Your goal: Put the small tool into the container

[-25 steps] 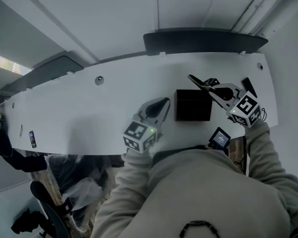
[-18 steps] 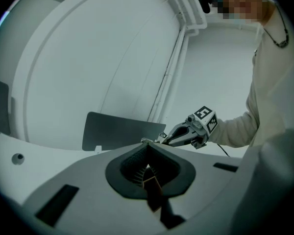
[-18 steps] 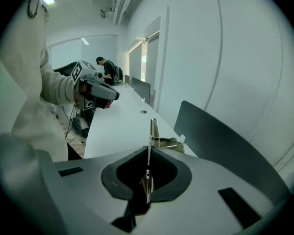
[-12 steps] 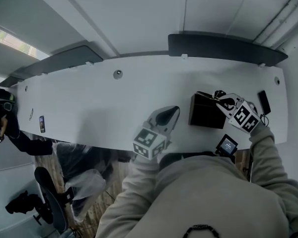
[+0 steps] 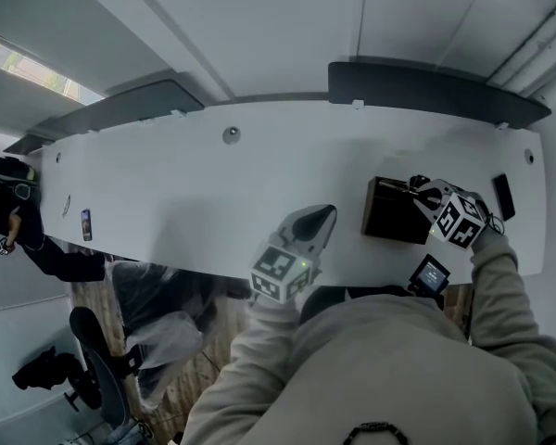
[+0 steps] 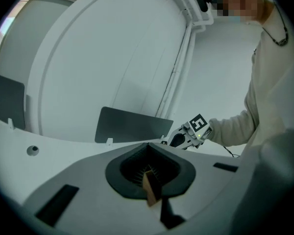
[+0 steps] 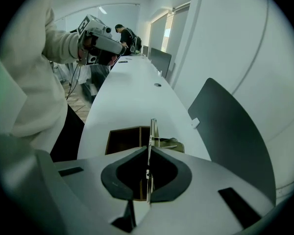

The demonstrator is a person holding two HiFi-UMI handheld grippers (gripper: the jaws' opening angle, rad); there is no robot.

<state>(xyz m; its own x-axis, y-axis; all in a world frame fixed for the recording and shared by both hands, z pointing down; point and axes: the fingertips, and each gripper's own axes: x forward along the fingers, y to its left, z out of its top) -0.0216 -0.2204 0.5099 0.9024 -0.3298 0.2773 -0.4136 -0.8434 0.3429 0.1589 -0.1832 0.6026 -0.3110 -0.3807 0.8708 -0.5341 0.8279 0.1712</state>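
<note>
The head camera sits above the person and looks steeply down on the long white table (image 5: 167, 188), taking in the left gripper (image 5: 317, 219) and the right gripper (image 5: 417, 191) from some way off. The left gripper view rides low and faces almost level along the table, towards the other gripper. The right gripper view tilts down, close over the container (image 7: 123, 140). All three share the table and the dark panel (image 5: 426, 86) behind it.
</note>
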